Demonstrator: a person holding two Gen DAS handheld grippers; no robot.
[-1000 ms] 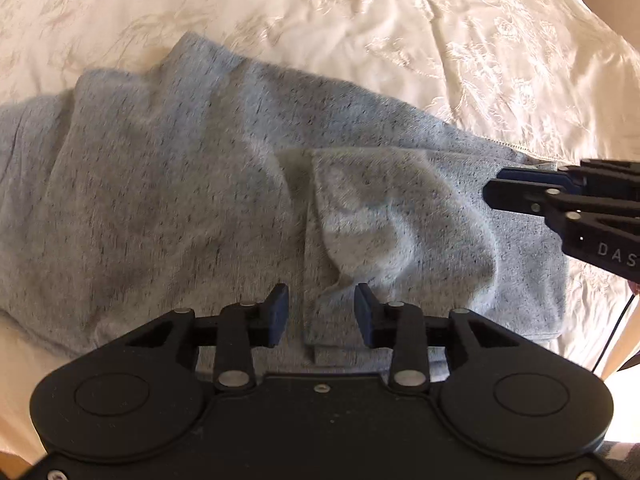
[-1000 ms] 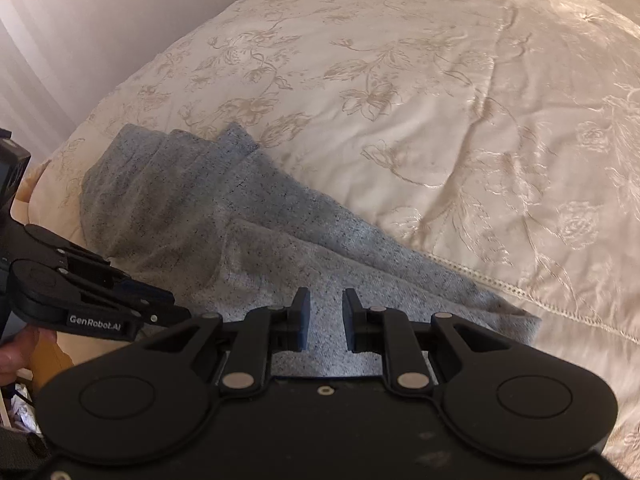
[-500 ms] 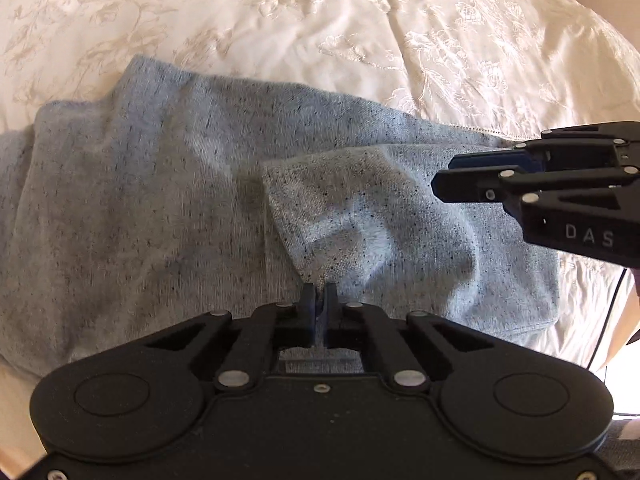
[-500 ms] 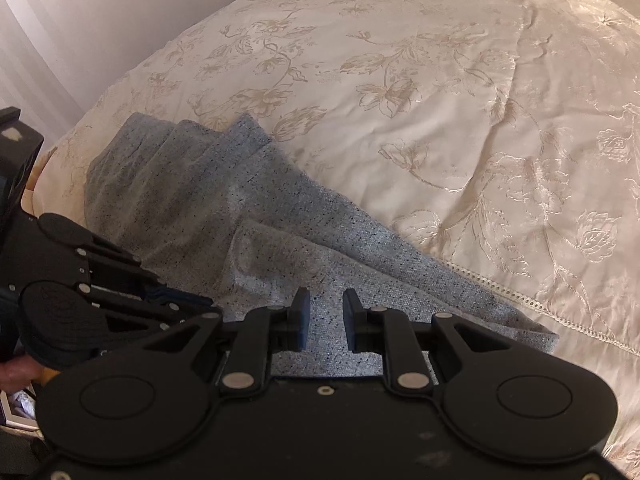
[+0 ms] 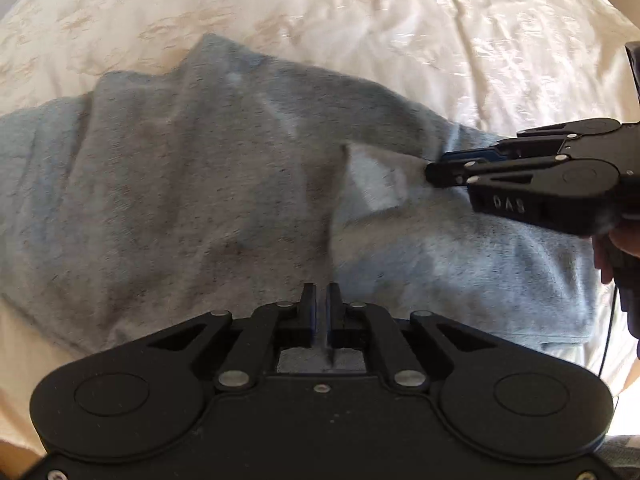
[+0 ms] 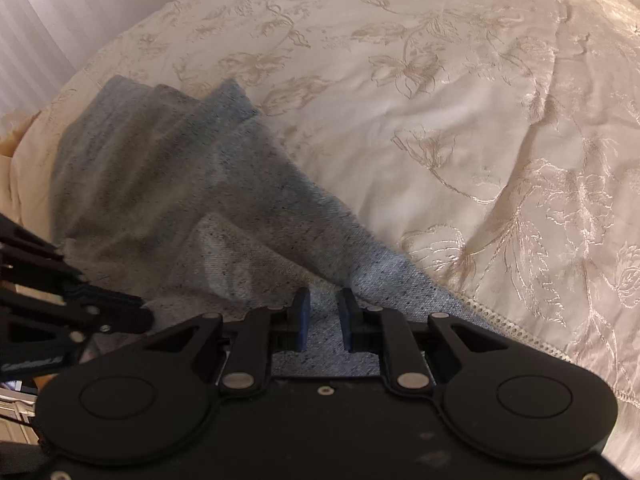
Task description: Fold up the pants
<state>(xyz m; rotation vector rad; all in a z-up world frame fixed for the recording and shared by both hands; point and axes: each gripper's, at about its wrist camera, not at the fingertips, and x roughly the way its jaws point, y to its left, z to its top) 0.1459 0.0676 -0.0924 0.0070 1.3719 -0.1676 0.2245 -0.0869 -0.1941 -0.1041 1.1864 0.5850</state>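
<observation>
Left wrist view: left gripper (image 5: 321, 312) clenched on a fold of the grey pants (image 5: 180, 200), which spread ahead of its fingers over the cream bedspread (image 5: 400, 32).
Writing: "DAS", upside down, on right gripper (image 5: 434, 166).
Right wrist view: right gripper (image 6: 324, 320) jaws just closing, pants (image 6: 328, 344) between them, pads not yet pressing.

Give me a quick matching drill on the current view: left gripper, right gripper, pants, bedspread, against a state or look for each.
Things:
1. left gripper
2. right gripper
3. pants
4. bedspread

States:
A. cream with a floral pattern, lying under everything
B. grey, speckled, partly folded on the bed
C. jaws nearly together, pinching a fold of cloth at the near edge
D. jaws apart, cloth showing in the gap, pads not seen pressing it

Pairs: 1-C, 2-D, 3-B, 4-A. The right gripper's jaws have just been closing.
</observation>
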